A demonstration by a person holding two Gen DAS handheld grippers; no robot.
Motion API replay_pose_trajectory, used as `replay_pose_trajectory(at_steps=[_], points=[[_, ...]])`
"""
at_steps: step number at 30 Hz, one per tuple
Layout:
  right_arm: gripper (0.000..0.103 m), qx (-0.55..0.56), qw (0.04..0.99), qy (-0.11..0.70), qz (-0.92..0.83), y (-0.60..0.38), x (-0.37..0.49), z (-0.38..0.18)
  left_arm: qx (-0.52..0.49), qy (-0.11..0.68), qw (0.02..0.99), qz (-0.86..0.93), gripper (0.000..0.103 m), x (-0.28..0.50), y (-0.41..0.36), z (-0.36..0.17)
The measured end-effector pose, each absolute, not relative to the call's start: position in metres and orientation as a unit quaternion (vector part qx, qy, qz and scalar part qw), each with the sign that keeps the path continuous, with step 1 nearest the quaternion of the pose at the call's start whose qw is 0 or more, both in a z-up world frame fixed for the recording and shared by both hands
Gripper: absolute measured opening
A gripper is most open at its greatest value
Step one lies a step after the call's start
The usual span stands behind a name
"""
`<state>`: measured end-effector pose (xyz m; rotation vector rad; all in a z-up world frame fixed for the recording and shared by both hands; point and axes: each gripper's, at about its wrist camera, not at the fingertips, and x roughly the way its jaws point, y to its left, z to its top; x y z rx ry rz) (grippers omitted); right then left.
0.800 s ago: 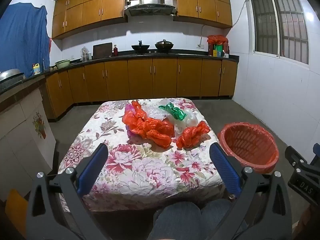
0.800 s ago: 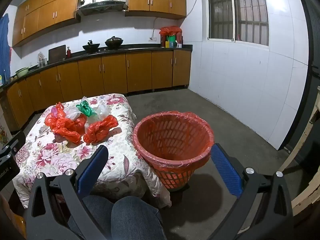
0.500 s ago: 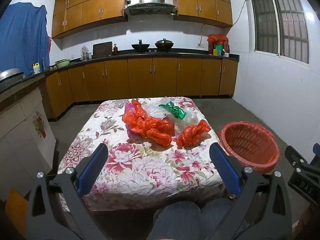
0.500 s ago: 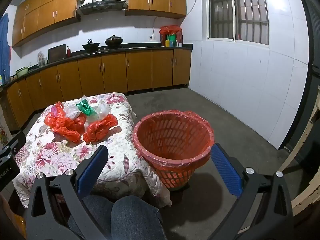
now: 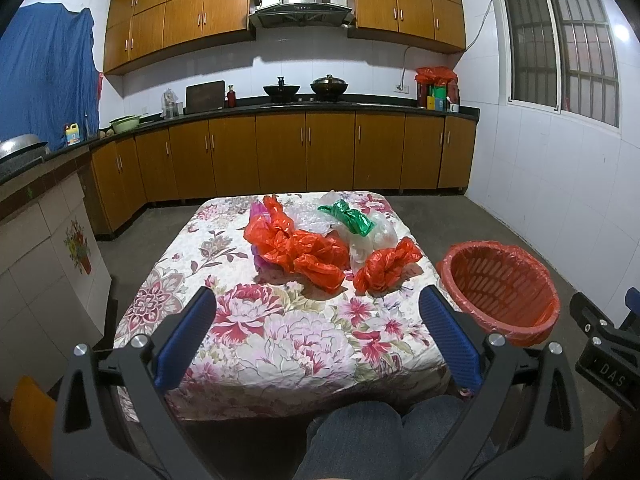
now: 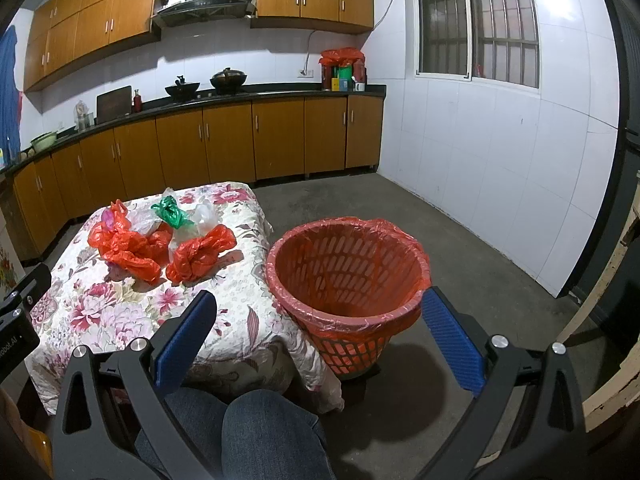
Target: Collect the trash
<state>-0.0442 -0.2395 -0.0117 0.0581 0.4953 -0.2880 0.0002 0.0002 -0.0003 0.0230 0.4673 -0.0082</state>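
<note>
Facing a surface (image 5: 280, 344) draped in a floral cloth, the left view shows crumpled red, green and clear plastic bags (image 5: 296, 248) piled mid-cloth. Only the right view shows the whole red-lined plastic basket (image 6: 348, 280) on the floor beside it. The left hand-held gripper (image 5: 316, 320) and right hand-held gripper (image 6: 318, 320) both gape wide, empty, touching nothing.

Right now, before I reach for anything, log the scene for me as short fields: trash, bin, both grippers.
trash: crumpled red plastic bags, knotted red bag, green bag, clear bags, all on the floral tablecloth
bin: red slatted plastic basket with red liner, on the floor right of the table; looks empty
left gripper: open, holding nothing
right gripper: open, holding nothing
</note>
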Motion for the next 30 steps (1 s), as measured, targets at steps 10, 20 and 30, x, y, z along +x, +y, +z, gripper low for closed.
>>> replay_pose_trajectory(at_steps=[10,20,30], points=[[0.101,0.029,0.958,0.246,-0.142,-0.239,-0.0431,-0.0128,0.011,0.233,0.972,-0.004,0.099,0.0006,0.0002,-0.0003],[0.101,0.028,0.958,0.248,-0.142,-0.2384,-0.0417,-0.0142,0.01,0.235,0.972,-0.004,0.099,0.0006,0.0003,-0.0004],[0.101,0.028,0.958,0.248,-0.142,-0.2382,-0.0421,-0.0152,0.01,0.236,0.972,-0.005,0.099,-0.0007,-0.0002,-0.0003]])
